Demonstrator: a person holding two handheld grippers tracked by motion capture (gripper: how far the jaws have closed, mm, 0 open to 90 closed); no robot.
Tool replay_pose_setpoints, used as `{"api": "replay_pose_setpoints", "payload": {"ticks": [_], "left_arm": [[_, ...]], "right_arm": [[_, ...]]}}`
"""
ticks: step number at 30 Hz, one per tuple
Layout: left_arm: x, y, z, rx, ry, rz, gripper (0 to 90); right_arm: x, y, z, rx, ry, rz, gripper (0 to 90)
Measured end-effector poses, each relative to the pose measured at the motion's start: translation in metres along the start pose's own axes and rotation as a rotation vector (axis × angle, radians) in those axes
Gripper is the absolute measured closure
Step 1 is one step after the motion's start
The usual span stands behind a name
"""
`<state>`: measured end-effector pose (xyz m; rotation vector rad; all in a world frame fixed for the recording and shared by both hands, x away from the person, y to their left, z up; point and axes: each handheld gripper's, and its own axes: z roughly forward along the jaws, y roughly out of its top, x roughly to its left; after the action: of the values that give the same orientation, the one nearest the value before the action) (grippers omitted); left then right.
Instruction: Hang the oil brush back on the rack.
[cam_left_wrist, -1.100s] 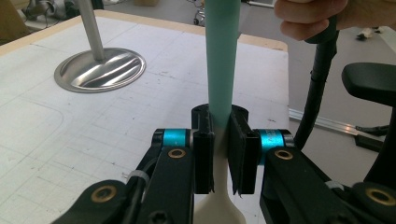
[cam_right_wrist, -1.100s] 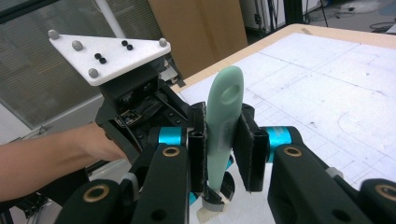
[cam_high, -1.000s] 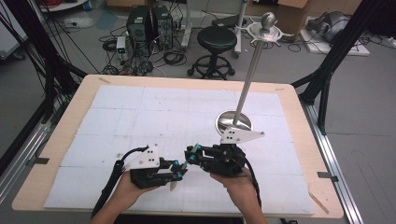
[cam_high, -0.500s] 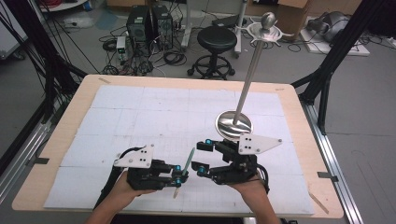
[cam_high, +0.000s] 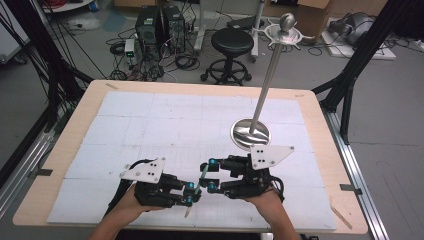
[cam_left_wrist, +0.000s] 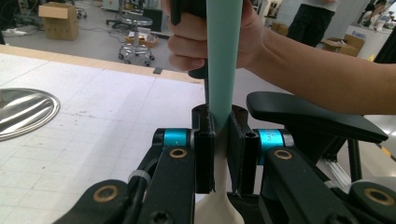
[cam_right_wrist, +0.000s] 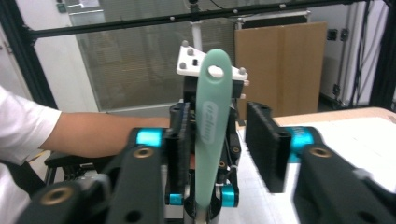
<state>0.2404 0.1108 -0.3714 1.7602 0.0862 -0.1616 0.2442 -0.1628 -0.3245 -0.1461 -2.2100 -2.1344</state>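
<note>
The green spatula (cam_high: 197, 186) sits low at the near edge of the table, caught between the two grippers, and the hand-over looks half made. The left gripper (cam_high: 190, 194) is clamped on it: in the left gripper view the jaws pinch the spatula (cam_left_wrist: 224, 65) where the mint handle meets the pale blade end, handle rising straight ahead. Compared with a second ago the two grippers have drawn a little apart, and the spatula now stands between them on a slant instead of being hidden in their huddle. The right gripper (cam_high: 210, 174) has just been closing its jaws; in the right gripper view the handle (cam_right_wrist: 211, 116) with its hanging hole stands between them, close against one jaw, the other jaw clear of it, so I'd call that grip not yet made. My reading: the right side is lining up for a fresh hold on the handle end while the left keeps the spatula steady. Beyond them, far and to the right, a tall steel stand (cam_high: 264, 85) rises from its round shiny base (cam_high: 250, 134) on the white mat (cam_high: 150, 115); it stays well clear of the hands. Nothing lies between the grippers but the spatula itself, though the right hand (cam_left_wrist: 205, 37) crowds close behind it.
</note>
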Motion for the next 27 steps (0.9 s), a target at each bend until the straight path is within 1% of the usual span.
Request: {"api": "replay_pose_setpoints", "payload": {"ticks": [2, 4, 9, 11, 13, 15, 17, 19, 22, 25, 26, 27], "left_arm": [[-0.0002, -0.0002, 0.0004, 0.002, -0.001, -0.002, 81.4], [-0.0001, -0.0001, 0.0001, 0.001, 0.001, -0.002, 81.2], [-0.0002, 0.0, 0.0, -0.008, 0.01, 0.002, 80.2], [0.0, -0.0002, 0.0005, -0.015, 0.025, -0.011, 72.6], [0.0001, -0.0001, 0.0001, -0.027, 0.043, -0.018, 60.8], [-0.001, 0.0004, -0.0007, -0.029, 0.065, -0.006, 58.0], [-0.002, 0.0003, -0.0005, -0.026, 0.094, -0.014, 54.2], [-0.0025, 0.0002, -0.0002, -0.015, 0.128, -0.002, 53.8], [-0.0029, 0.0002, 0.0009, -0.003, 0.174, 0.012, 54.1], [-0.0033, 0.0004, 0.003, 0.0, 0.225, 0.015, 55.8], [-0.0037, 0.0007, 0.0037, 0.0, 0.241, 0.019, 57.2], [-0.0041, 0.001, 0.0042, 0.004, 0.254, 0.024, 58.6]], "right_arm": [[0.0002, 0.0, 0.0007, -0.002, 0.013, -0.001, 70.7], [0.0001, 0.0003, 0.0008, -0.005, 0.024, -0.007, 74.2], [-0.0007, 0.0002, -0.0005, -0.015, 0.046, 0.022, 76.7], [-0.0012, 0.0, -0.0006, -0.015, 0.051, 0.038, 76.9], [-0.0015, -0.0004, -0.0013, -0.023, 0.047, 0.06, 76.9], [-0.0024, -0.0001, -0.0026, -0.035, 0.028, 0.073, 76.9], [-0.0022, 0.0003, -0.0036, -0.035, -0.007, 0.091, 76.9], [-0.0019, 0.0009, -0.0033, -0.031, -0.052, 0.102, 76.9], [-0.0012, 0.0015, -0.0031, -0.021, -0.106, 0.114, 76.8], [-0.0021, 0.002, -0.0034, -0.015, -0.155, 0.128, 76.8], [-0.0022, 0.0022, -0.0034, -0.013, -0.166, 0.136, 76.8], [-0.0022, 0.0023, -0.0035, -0.013, -0.173, 0.133, 76.8]]}}
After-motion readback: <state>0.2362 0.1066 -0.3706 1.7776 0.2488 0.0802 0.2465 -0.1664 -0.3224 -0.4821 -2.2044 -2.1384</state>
